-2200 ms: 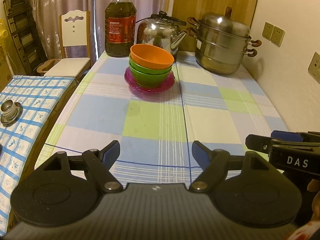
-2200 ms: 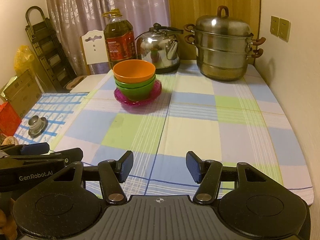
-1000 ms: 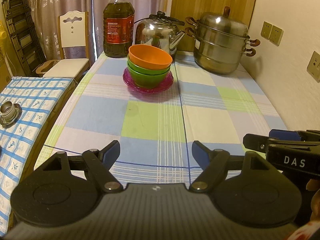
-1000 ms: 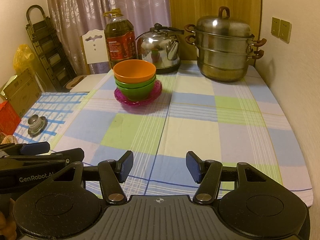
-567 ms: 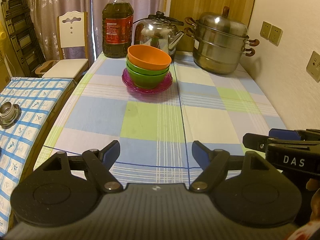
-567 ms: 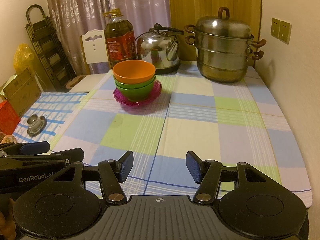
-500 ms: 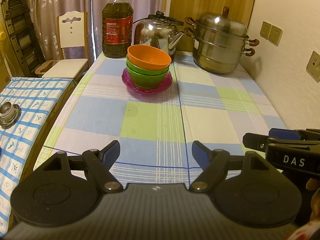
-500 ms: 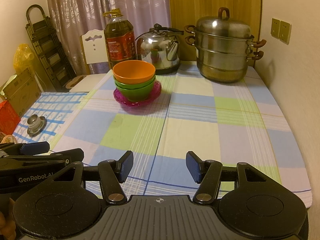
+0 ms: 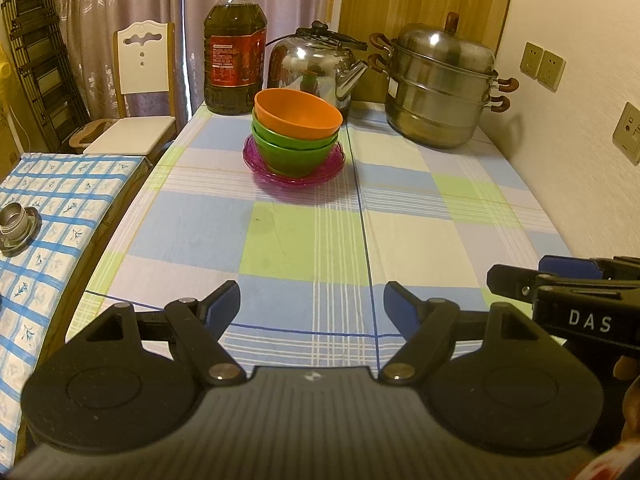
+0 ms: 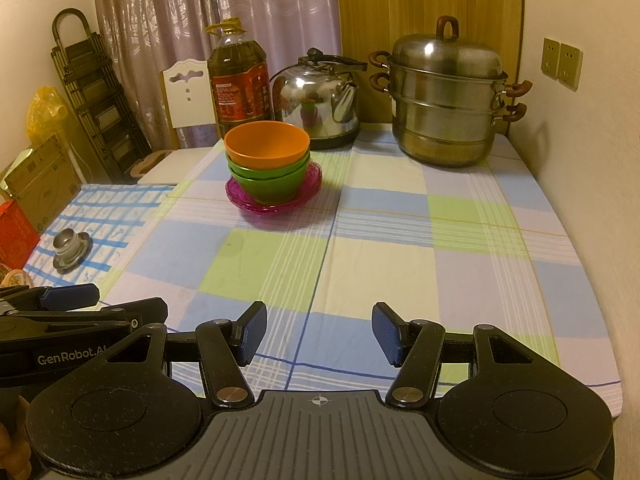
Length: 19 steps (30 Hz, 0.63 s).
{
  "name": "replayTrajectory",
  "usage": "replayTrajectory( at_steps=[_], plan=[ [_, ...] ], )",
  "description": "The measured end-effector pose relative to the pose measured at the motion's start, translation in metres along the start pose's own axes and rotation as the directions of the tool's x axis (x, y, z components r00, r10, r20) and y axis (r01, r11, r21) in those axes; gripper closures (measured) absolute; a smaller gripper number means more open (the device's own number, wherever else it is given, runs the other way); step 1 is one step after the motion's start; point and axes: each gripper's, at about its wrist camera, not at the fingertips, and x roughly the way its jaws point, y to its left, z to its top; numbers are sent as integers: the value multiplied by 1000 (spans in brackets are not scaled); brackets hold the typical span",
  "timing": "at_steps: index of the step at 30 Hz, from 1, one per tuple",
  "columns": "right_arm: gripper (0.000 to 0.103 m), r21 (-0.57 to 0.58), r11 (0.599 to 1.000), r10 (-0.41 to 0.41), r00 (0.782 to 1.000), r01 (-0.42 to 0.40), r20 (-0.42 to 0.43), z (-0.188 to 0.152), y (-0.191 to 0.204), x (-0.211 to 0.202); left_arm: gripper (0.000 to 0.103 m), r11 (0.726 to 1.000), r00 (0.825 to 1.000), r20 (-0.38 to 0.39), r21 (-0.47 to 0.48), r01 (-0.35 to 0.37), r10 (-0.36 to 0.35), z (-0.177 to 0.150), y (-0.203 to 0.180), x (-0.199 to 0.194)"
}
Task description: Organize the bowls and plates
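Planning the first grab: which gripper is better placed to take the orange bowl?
Left, marginally. The orange bowl sits left of centre, nearer the left gripper; the right gripper would reach across. Both are open and empty.

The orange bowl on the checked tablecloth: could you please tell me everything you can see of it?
The orange bowl is round, smooth and matte, plastic by its look, and empty. It sits upright, slightly tilted, nested as the top of a stack: inside two green bowls, which stand on a translucent pink plate. The stack is at the far end of the table, in front of the oil bottle and kettle. Only the green bowl beneath touches it; both grippers are open and far from it.
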Motion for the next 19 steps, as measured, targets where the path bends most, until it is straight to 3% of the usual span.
replayTrajectory(
  at_steps=[19],
  plan=[
    [44, -6, 1000, -1, 1000, 1, -4, 1, -4, 1, 26, 1000, 1000, 7, -5, 14, -14, 0, 4, 1]
  ],
)
